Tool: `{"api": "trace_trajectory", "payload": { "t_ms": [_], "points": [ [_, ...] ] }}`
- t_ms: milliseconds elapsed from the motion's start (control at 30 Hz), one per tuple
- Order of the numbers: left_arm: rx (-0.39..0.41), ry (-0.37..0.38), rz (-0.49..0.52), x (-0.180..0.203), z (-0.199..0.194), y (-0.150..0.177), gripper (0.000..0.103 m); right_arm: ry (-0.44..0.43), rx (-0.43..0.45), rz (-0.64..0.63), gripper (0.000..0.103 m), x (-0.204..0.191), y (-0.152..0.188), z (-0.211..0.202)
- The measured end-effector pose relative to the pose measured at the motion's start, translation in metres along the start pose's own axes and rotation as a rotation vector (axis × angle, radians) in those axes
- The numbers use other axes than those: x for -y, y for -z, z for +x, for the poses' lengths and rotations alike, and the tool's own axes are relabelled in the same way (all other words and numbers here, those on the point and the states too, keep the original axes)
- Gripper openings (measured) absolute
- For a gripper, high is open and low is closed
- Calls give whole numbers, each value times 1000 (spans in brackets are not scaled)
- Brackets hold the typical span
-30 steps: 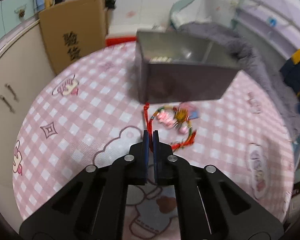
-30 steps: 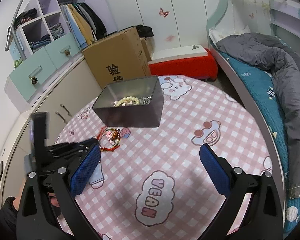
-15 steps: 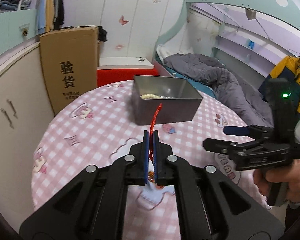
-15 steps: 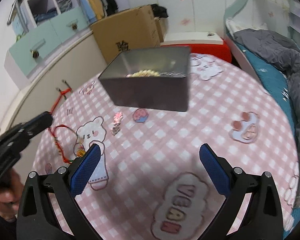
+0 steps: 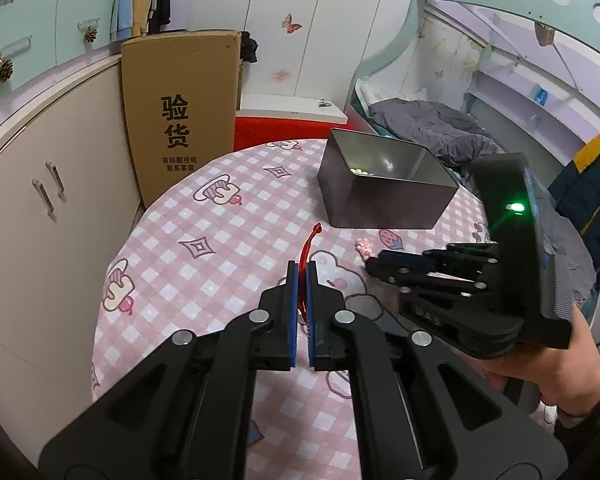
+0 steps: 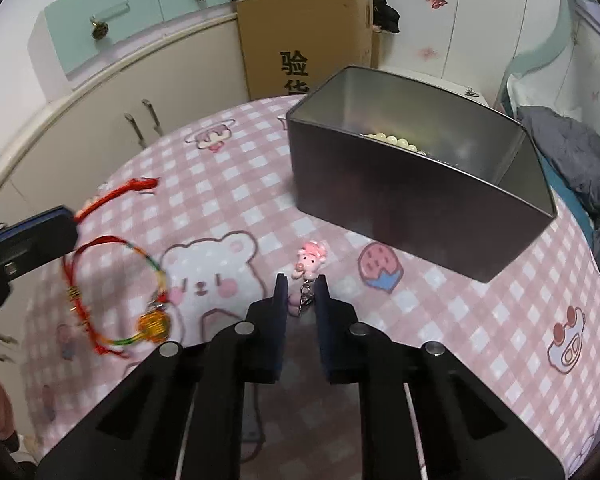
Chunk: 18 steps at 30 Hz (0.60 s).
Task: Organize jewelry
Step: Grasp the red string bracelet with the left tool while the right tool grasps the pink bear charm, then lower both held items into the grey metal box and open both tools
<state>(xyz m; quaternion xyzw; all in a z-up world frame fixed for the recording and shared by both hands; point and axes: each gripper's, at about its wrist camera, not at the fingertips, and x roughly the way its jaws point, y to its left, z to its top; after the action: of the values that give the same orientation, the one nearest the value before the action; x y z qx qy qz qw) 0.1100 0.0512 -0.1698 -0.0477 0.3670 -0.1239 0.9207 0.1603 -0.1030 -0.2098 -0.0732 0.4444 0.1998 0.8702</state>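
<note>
The left hand-held gripper (image 5: pixel 300 270) is pinched shut on a red cord bracelet (image 6: pixel 118 286), lifted clear of the counter (image 6: pixel 228 184). In the left wrist view only the cord's knotted tail (image 5: pixel 309 245) shows, rising from between the blue pads (image 5: pixel 292 312) and leaning slightly right, toward the metal tin (image 5: pixel 384 186). From the right wrist view the bracelet hangs below the gripper's tip as an open loop, its long axis roughly vertical, with a gold charm (image 6: pixel 153 322) at the lower right of the loop and red tassel ends at the bottom; the free tail points up and to the right. The loop is blurred.

The right hand-held gripper (image 6: pixel 302 288) sits low over the counter with its fingers drawn close but a narrow gap between them. In that gap lies the metal chain of a pink pig charm (image 6: pixel 311 259); whether the fingers touch the chain cannot be told. The charm lies on the pink checked cloth just ahead of the fingertips, its long axis running away from the gripper toward the tin, pig end farthest.

The tin stands upright and open on the counter beyond the charm, its long axis slanting from near left to far right, with a cream bead strand (image 6: pixel 396 141) inside. A cardboard box (image 5: pixel 180 116) stands behind the counter.
</note>
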Motion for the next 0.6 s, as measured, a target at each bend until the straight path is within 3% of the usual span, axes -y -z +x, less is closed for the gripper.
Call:
{"api": "trace_trajectory", "payload": {
  "t_ms": [367,600],
  "points": [
    [19,-3,5,10,-12,-21,3,-77,118,71,12,24,-8,-77],
    [106,53,47,24,-40,-69,3,-100,253,103,12,50,-44,-143]
  ]
}}
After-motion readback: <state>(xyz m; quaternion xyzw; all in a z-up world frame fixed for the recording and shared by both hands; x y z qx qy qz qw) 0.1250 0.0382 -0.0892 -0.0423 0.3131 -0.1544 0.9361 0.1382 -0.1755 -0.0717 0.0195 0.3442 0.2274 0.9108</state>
